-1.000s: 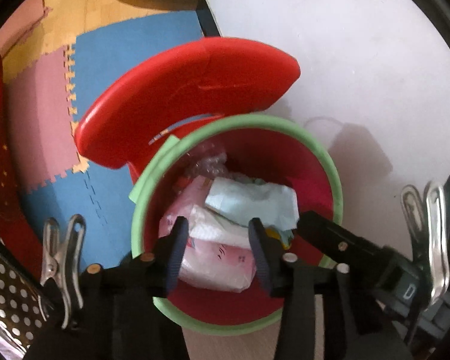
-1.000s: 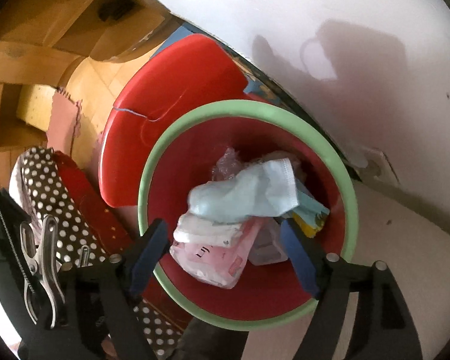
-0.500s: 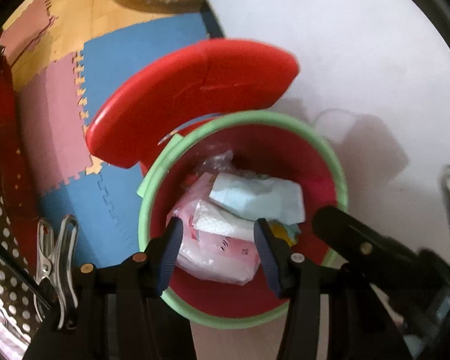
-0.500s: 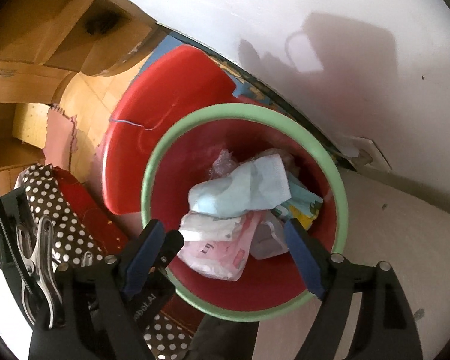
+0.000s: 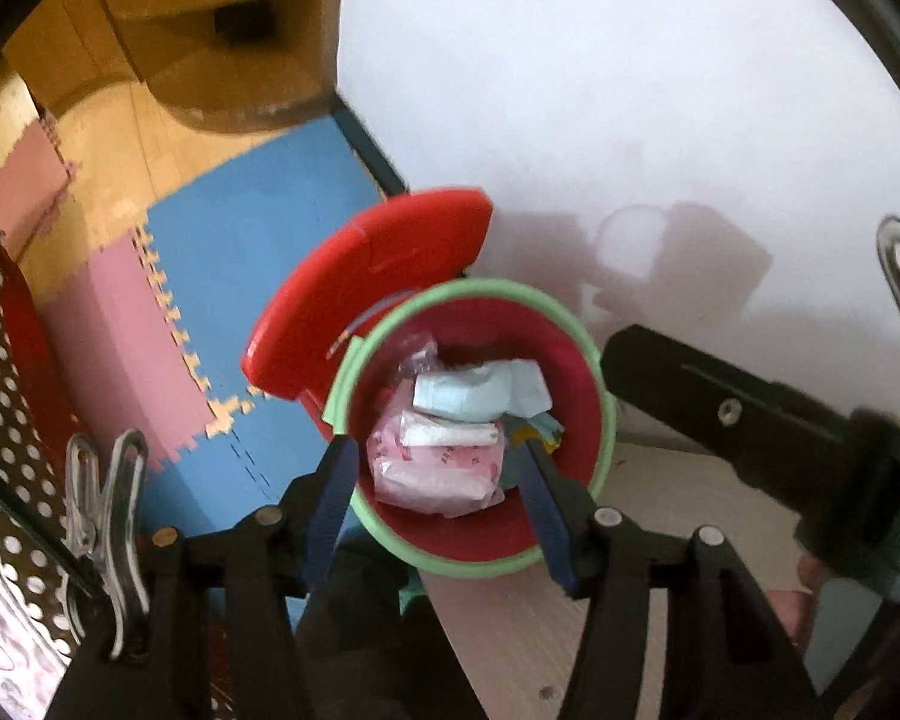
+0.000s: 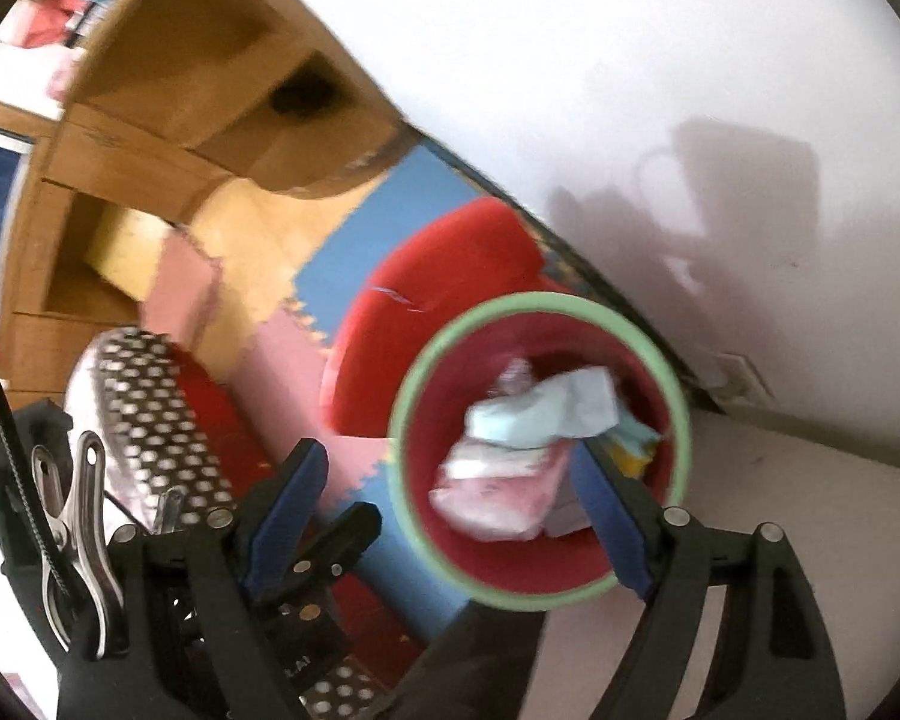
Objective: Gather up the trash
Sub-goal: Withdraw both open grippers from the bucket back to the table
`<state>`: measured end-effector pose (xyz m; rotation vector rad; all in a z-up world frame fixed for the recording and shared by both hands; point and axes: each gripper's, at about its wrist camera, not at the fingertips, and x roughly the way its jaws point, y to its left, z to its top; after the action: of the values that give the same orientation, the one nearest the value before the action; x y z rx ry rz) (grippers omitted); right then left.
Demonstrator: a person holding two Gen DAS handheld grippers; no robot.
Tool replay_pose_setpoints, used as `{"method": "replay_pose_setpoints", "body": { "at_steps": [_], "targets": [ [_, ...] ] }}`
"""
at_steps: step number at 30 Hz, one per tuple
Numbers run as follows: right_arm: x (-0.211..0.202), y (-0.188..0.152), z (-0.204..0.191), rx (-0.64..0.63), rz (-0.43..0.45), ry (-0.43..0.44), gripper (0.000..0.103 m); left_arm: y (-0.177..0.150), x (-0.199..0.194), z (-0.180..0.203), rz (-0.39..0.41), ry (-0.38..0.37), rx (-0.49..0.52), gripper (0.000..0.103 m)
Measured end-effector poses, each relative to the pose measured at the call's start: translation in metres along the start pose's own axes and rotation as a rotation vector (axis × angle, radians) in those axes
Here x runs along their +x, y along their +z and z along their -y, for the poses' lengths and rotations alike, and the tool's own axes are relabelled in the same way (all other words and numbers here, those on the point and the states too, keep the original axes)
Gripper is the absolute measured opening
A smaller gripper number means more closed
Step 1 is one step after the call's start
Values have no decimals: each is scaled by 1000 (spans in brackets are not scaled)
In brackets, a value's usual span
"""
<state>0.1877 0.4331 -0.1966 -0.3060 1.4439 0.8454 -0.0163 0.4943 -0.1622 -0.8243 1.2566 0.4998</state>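
A red trash bin with a green rim (image 5: 606,420) (image 6: 681,414) stands on the floor by the wall, its red lid (image 5: 366,300) (image 6: 450,276) flipped open behind it. Inside lie a pale blue wad (image 5: 468,393) (image 6: 546,411), a pink packet (image 5: 432,471) (image 6: 498,498) and other wrappers. My left gripper (image 5: 435,489) is open and empty, held above the bin. My right gripper (image 6: 450,504) is open and empty, also above the bin, and shows as a black body in the left wrist view (image 5: 750,420).
The white wall (image 5: 630,90) rises right behind the bin. Blue and pink foam mats (image 5: 240,276) cover the floor on the left. A polka-dot cloth (image 6: 150,408) lies at the left edge. A wooden cabinet (image 6: 150,120) stands farther back.
Both grippers have drawn back and up from the bin, which looks smaller now. More floor, wall and cabinet have come into view. The trash in the bin has not moved.
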Motion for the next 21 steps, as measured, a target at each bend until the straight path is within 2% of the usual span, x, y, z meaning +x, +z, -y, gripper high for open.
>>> {"method": "replay_pose_setpoints", "body": {
  "at_steps": [5, 9, 13, 18, 21],
  "targets": [
    [-45, -10, -11, 30, 86, 96, 85, 1, -55, 23, 95, 23, 85, 59],
    [-95, -24, -12, 67, 190, 146, 85, -1, -96, 49, 145, 32, 193, 65],
    [-138, -42, -5, 72, 288, 143, 85, -7, -127, 71, 194, 35, 274, 65],
    [-177, -70, 11, 46, 329, 136, 85, -27, -155, 107, 314, 133, 387, 65],
    [-196, -88, 23, 50, 353, 150, 85, -37, -163, 120, 337, 138, 392, 65]
  ]
}}
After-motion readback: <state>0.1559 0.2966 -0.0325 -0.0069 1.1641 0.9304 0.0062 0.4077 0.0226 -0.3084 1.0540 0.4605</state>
